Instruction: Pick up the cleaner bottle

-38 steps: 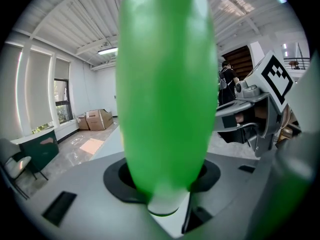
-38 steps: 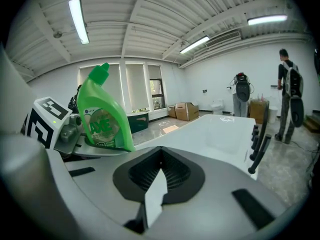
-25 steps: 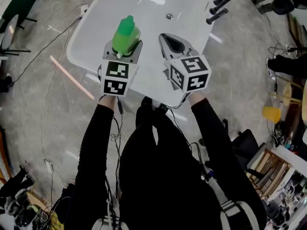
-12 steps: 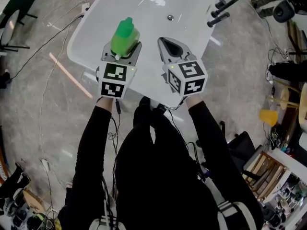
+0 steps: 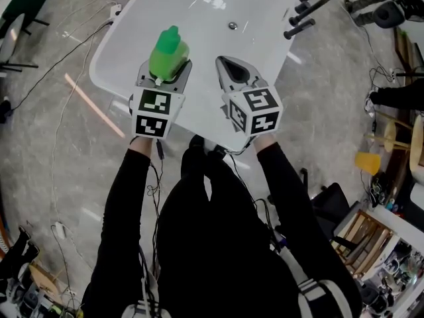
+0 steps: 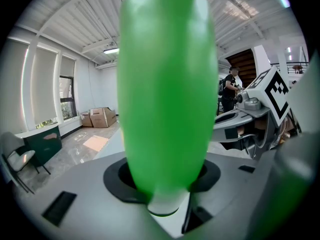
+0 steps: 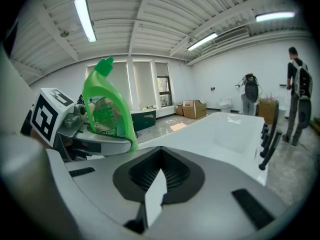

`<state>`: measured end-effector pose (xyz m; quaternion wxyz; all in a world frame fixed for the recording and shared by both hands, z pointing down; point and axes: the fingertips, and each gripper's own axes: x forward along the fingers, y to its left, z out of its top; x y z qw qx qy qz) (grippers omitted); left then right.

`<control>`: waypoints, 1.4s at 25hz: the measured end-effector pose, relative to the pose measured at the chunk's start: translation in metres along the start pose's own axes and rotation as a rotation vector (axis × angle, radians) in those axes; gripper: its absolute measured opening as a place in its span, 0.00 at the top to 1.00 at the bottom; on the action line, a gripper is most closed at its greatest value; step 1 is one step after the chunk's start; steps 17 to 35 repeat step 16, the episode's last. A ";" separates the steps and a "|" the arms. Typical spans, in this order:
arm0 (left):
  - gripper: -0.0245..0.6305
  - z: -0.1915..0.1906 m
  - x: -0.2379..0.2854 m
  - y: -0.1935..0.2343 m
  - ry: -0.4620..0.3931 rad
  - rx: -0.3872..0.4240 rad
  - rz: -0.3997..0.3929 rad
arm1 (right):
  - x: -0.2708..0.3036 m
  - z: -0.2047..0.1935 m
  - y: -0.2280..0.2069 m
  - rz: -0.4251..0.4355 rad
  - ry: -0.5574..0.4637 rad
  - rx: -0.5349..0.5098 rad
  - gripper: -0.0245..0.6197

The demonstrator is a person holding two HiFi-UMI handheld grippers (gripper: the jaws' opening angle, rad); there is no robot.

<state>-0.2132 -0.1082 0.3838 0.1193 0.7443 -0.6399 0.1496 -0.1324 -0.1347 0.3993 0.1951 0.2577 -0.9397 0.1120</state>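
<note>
The green cleaner bottle (image 5: pixel 167 52) stands upright between the jaws of my left gripper (image 5: pixel 165 70), which is shut on its body above the white tub (image 5: pixel 252 2). In the left gripper view the bottle (image 6: pixel 165 84) fills the middle, pinched low between the jaws of the left gripper (image 6: pixel 167 189). My right gripper (image 5: pixel 230 63) hovers beside it to the right, shut and holding nothing. From the right gripper view the bottle (image 7: pixel 106 109) shows its label and angled cap, gripped by the left gripper (image 7: pixel 97 143), with the right gripper (image 7: pixel 156 186) closed in front.
The tub has a drain (image 5: pixel 232 26) and black tap fittings (image 5: pixel 308 8) at its far right rim. Cables trail over the grey floor on the left (image 5: pixel 73 65). A person (image 7: pixel 299 99) stands far right. Clutter and a yellow object (image 5: pixel 373 159) lie at the right.
Both grippers and the bottle keep nearly the same place; only the head view has shifted slightly.
</note>
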 end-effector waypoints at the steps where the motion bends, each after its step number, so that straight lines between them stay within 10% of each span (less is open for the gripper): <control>1: 0.66 0.000 0.000 0.000 0.000 0.000 0.000 | 0.000 0.000 0.000 0.000 0.001 0.000 0.96; 35: 0.66 -0.002 -0.008 -0.004 0.002 0.004 0.004 | -0.006 -0.005 0.005 0.007 0.000 0.003 0.96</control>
